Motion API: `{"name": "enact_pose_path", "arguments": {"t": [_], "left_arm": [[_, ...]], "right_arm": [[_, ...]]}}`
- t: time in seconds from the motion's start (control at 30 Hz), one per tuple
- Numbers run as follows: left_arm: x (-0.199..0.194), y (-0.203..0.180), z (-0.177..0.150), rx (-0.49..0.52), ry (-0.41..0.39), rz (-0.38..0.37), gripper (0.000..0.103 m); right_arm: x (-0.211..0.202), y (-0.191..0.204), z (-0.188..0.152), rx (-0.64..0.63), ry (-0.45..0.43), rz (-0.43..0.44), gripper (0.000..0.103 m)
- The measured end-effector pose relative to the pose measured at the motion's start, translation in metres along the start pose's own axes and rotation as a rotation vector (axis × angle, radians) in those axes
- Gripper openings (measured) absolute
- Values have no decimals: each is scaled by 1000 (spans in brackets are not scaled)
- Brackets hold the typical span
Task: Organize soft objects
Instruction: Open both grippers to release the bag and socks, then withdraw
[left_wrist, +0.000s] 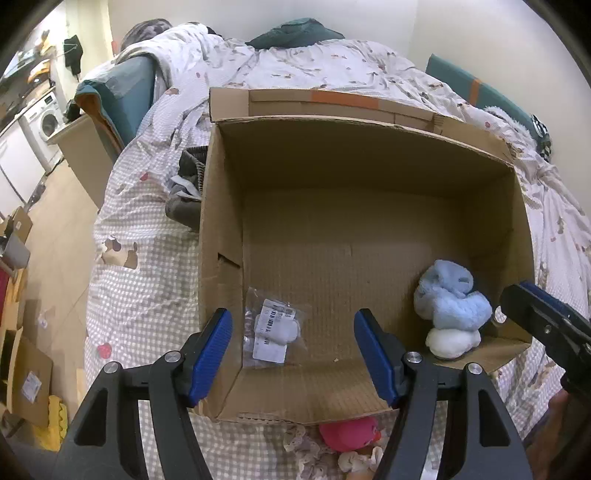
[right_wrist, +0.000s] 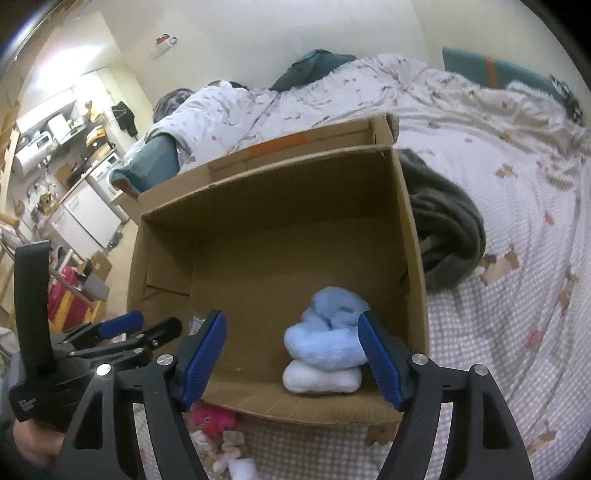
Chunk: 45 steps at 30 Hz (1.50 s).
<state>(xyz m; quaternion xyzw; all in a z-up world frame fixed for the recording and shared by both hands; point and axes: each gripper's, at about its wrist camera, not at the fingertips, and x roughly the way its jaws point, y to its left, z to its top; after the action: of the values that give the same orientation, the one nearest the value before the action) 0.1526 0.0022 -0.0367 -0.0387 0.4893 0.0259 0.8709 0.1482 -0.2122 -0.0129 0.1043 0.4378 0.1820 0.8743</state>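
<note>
You're in a small lived-in home, a studio-like room: a bed (left_wrist: 332, 74) with a checked, bear-print duvet fills the middle of the frame, and at the far left a washing machine (left_wrist: 46, 118) sits under a cluttered kitchen counter (right_wrist: 74, 129).

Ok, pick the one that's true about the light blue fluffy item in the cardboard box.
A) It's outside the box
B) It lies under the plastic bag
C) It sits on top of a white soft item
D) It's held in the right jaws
C: the light blue fluffy item rests on a white soft item in the cardboard box, with both jaws open and empty.
</note>
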Motion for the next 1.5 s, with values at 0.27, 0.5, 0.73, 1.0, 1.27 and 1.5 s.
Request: {"name": "enact_pose_path", "arguments": {"t": [0.27,0.5,0.73,1.0,1.27,1.5], "left_arm": [[-2,-1,-1,12,-13,10,66],[-19,8,-3,-19,-58,-14,66],[-43,17,-11,-32,-103,-4,66],[-59,20,-27,-9,-111,28,66],[-69,25,-44,-18,-97,36,66],[-76,32,-57,-48,-79,41,66]], "right_arm": [[3,-4,-1,7,17,-40,78],[10,-10,-3,58,84,-62,103],[-7,-6,-11,28,38,-80,103],[-29,-9,-22,41,15,-47,103],[-52,7,-34,-34,-41,-55,103],[-69,16,-46,-38,-49,-44,103]]}}
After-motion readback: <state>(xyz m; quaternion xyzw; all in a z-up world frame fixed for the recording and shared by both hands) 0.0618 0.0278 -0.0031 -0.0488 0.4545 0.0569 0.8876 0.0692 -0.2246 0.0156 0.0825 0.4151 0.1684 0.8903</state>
